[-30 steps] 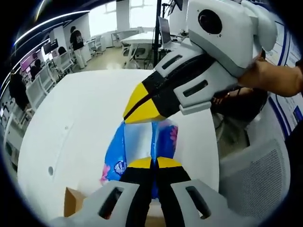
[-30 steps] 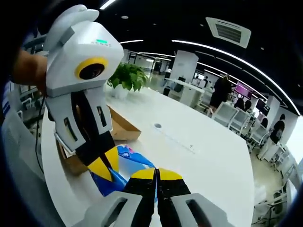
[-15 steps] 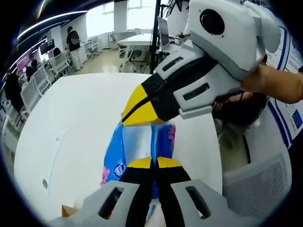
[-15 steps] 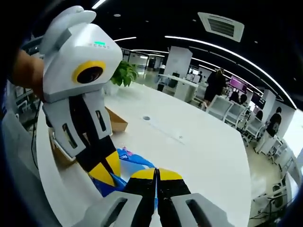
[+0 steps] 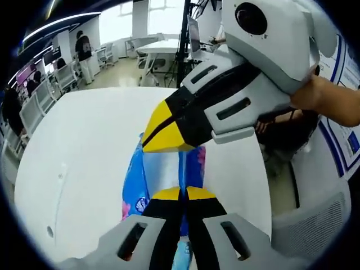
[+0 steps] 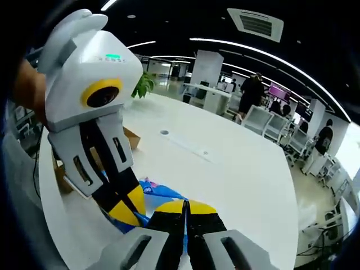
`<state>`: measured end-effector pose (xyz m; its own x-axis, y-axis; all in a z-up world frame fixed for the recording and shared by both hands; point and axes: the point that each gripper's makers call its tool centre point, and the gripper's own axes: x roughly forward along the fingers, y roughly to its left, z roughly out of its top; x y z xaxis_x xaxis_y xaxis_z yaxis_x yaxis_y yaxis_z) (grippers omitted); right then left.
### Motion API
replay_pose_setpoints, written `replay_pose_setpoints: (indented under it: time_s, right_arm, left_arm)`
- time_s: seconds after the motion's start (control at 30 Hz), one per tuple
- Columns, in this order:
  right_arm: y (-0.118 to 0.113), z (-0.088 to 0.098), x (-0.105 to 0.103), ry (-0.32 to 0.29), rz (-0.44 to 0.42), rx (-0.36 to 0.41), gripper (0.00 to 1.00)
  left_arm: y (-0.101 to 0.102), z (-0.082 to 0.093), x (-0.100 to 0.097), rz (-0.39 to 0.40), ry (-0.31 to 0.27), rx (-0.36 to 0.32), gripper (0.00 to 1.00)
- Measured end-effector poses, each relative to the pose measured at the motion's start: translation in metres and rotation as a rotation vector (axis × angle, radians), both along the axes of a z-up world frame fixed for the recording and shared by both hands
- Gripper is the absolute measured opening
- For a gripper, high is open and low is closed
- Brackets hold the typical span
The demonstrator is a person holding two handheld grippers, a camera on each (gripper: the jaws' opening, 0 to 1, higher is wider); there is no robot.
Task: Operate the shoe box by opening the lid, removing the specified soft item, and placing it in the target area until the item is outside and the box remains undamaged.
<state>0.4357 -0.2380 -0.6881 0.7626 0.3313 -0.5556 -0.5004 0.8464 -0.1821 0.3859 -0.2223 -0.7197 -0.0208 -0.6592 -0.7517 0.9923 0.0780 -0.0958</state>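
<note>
soft plastic packet point(image 5: 147, 179): I see blue and white, with pink flowers
gripper jaw tips: I see yellow on black, grey-white bodies
round table top point(image 5: 84, 146): I see plain white
cardboard box point(image 6: 130, 138): I see brown

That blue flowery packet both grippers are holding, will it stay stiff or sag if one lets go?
The blue packet will probably sag: its film wrap looks soft between the left hand-held gripper and the right hand-held gripper. It likely weighs little, as pinches near two ends carry it above the white table. The glossy film may slip.

left gripper point(image 5: 181, 194): white slotted shell, black jaws, yellow tips.
right gripper point(image 6: 185, 206): same colours, with a yellow-ringed housing.
</note>
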Motion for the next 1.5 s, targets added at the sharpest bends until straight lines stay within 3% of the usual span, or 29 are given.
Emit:
replay_pose_setpoints:
  time_s: [0.33, 0.8, 1.1, 1.5]
  right_arm:
    - [-0.016, -0.014, 0.005, 0.022, -0.022, 0.005, 0.00]
    - [-0.038, -0.046, 0.012, 0.075, -0.052, 0.015, 0.00]
    - [-0.047, -0.071, 0.012, 0.113, -0.069, 0.016, 0.00]
    - [-0.052, -0.082, 0.013, 0.121, -0.095, 0.030, 0.00]
  left_arm:
    - [-0.020, -0.012, 0.003, -0.003, 0.022, -0.001, 0.00]
    - [-0.046, -0.045, 0.012, -0.023, 0.050, 0.026, 0.00]
    - [-0.048, -0.067, 0.008, -0.026, 0.072, 0.051, 0.00]
    - [-0.049, -0.073, 0.003, -0.010, 0.092, 0.039, 0.00]
